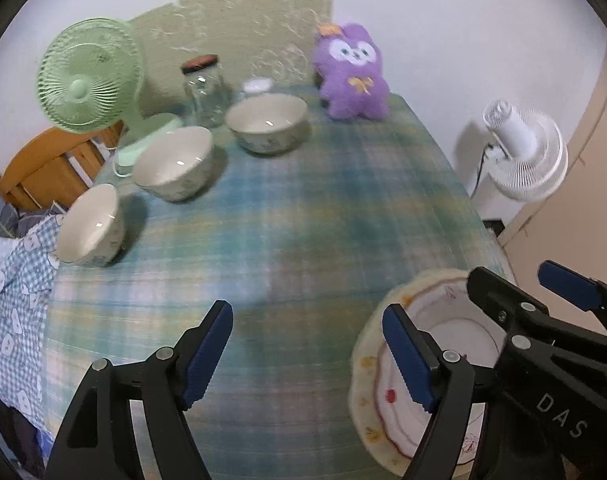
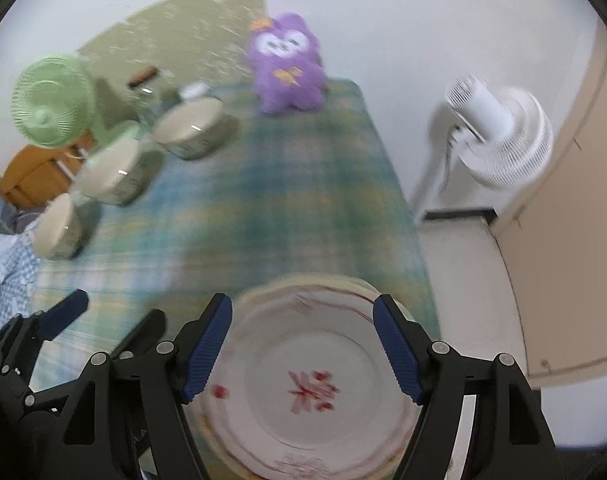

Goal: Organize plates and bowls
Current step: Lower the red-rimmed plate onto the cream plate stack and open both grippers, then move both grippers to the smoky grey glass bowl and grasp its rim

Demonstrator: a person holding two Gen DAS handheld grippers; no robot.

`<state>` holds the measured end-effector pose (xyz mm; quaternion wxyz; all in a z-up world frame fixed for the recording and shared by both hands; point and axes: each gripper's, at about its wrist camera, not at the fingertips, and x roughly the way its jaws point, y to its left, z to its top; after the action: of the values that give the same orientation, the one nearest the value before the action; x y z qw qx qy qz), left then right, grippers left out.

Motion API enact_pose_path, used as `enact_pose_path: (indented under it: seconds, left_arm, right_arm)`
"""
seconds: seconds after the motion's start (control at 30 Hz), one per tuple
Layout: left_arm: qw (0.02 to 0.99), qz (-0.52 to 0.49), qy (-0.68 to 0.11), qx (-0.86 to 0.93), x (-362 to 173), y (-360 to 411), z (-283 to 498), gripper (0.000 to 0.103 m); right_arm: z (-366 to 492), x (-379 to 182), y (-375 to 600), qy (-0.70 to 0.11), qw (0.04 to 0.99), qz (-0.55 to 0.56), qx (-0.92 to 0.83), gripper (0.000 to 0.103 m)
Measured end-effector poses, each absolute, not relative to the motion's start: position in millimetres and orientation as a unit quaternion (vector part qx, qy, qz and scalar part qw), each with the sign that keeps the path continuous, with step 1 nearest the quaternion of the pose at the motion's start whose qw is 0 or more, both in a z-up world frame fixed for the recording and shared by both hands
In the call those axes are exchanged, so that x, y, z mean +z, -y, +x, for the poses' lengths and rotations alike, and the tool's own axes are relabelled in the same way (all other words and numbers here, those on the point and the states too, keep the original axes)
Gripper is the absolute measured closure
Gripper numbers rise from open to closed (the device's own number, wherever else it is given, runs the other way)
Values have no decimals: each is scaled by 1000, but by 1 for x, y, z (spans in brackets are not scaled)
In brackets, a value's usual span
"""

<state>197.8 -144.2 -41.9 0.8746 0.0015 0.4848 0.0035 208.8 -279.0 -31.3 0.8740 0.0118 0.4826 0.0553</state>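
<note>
Worktop [image 1: 303,220] centre is bare cloth, free passage. Three bowls [image 1: 175,164] line the left edge; jar [image 1: 205,90], green fan [image 1: 89,74], plush toy [image 1: 353,72] block the back; stacked plates [image 2: 311,380] near right.

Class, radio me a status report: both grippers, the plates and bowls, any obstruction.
Left gripper open, empty. Right gripper open above stacked plates, not gripping. Three bowls loose, unstacked. Table between them bare.

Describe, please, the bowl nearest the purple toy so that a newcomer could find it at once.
Start at the purple plush toy standing at the far end of the checked tablecloth. Just beside it, in front of a glass jar, sits a cream bowl. It is the farthest of the three bowls in the row, and the only one beside the toy.
</note>
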Motion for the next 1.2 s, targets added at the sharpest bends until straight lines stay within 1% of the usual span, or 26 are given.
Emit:
enact_pose_path:
  seconds: [0.37, 0.6, 0.8, 0.87, 1.0, 1.13, 1.2]
  left_arm:
    - [885, 2, -466, 11, -19, 38, 203, 24]
    - [891, 25, -452, 20, -15, -26, 210, 24]
    - [894, 20, -447, 33, -18, -68, 220, 25]
    - [895, 19, -443, 38, -21, -81, 225, 27]
    - [893, 17, -447, 53, -32, -101, 237, 28]
    - [887, 5, -456, 71, -47, -126, 251, 33]
    - [885, 2, -458, 81, -54, -134, 256, 36]
  right_arm:
    - [216, -7, 170, -456, 888, 19, 57, 27]
    - [224, -9, 99, -455, 889, 18, 57, 27]
    - [235, -9, 51, -450, 891, 19, 58, 27]
    - [240, -10, 39, -449, 891, 18, 61, 27]
    - [252, -19, 11, -450, 891, 4, 65, 27]
    - [267, -33, -10, -458, 885, -1, 78, 28]
    - [275, -41, -21, -465, 881, -2, 84, 31]
